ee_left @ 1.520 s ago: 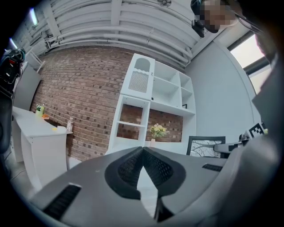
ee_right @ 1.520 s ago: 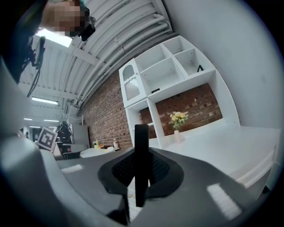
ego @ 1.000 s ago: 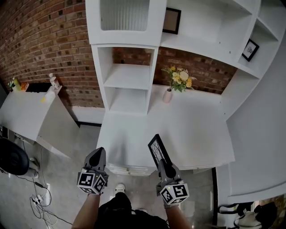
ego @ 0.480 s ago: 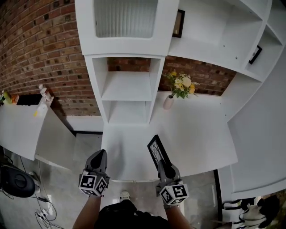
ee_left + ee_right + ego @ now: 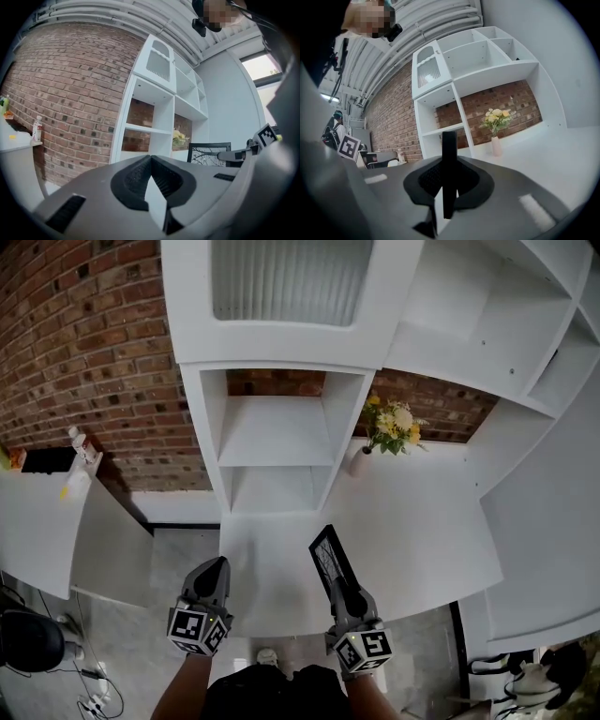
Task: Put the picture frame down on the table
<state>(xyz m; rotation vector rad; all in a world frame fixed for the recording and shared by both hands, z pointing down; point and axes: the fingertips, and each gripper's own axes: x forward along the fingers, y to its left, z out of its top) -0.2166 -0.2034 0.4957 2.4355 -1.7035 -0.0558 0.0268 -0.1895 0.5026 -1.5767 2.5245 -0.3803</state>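
Right gripper (image 5: 343,585) of mine is clamped on the picture frame (image 5: 329,557), which stands on edge just above the jaws at lower centre of the head view, its long side running up toward the shelves (image 5: 277,442). Beneath and beyond it lies the white table (image 5: 422,531); laying it flat means tipping it forward and down, I judge. My left gripper (image 5: 212,579), lower left, is pinched together, empty. No writing is readable anywhere.

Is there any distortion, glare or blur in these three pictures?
Head view: even light, no glare; the shelf bends outward at the edges. Left gripper view: fisheye with black corners, the brick wall curves. Right gripper view: black corners too; the picture frame is a dark strip, the flowers are sharp.
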